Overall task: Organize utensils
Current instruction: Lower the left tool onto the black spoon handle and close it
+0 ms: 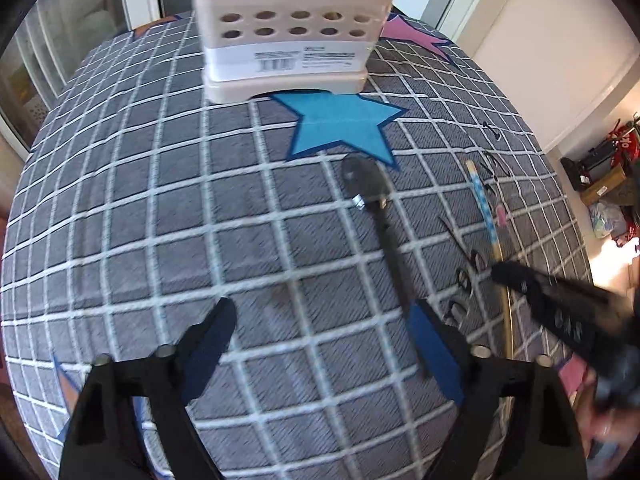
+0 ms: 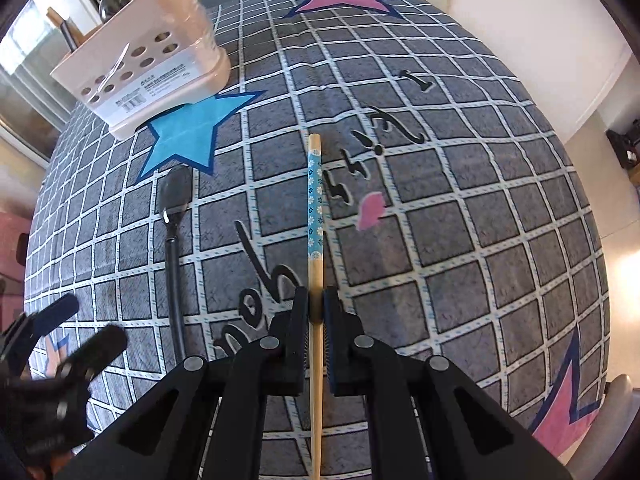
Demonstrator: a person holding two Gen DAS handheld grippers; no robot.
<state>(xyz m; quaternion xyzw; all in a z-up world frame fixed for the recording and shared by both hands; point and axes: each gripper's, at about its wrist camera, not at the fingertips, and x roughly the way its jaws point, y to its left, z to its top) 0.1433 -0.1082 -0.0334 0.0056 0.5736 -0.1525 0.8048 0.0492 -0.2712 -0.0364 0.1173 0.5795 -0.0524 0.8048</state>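
The right hand-held gripper (image 2: 315, 308) clamps a bamboo chopstick (image 2: 315, 208) with a blue floral band, over the checked cloth (image 2: 460, 240); the left hand-held gripper (image 1: 320, 336) gapes near a black spoon (image 1: 376, 216), the beige utensil holder (image 1: 288, 28) beyond

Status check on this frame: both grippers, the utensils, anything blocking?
Right gripper shut on chopstick. Left gripper open, over the black spoon. Utensil holder on the far side of the table; path unobstructed.
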